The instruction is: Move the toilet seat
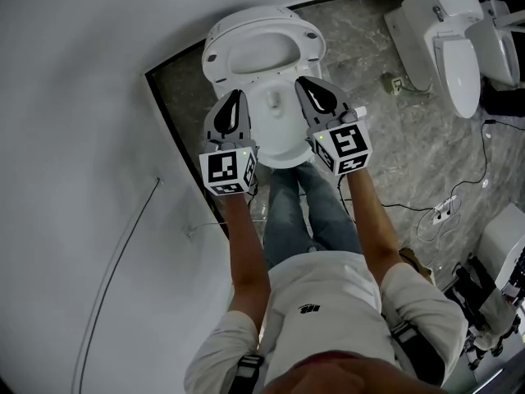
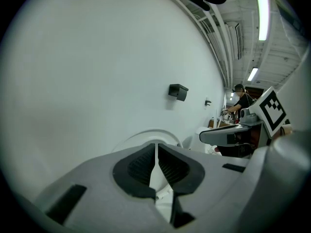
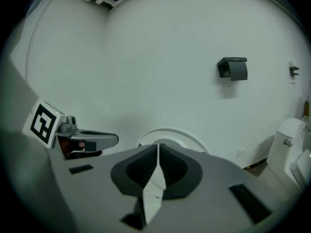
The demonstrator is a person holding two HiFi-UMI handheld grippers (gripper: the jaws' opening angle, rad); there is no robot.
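A white toilet stands against the curved wall, straight ahead of me. Its seat (image 1: 216, 46) is tipped up at the back and shows as a white ring above the bowl (image 1: 283, 154). My left gripper (image 1: 235, 97) hovers over the bowl's left side and my right gripper (image 1: 305, 83) over its right side, both pointing at the raised seat. Each has its jaws pressed together with nothing between them. The seat shows as a white arc just beyond the closed left gripper (image 2: 156, 147) and the closed right gripper (image 3: 158, 147).
A second white toilet (image 1: 447, 39) stands at the upper right on the grey marble floor (image 1: 394, 162), where cables (image 1: 443, 208) trail. A black holder (image 3: 233, 68) is fixed to the white wall. My legs (image 1: 308, 212) stand close before the bowl. A person (image 2: 239, 98) is far off.
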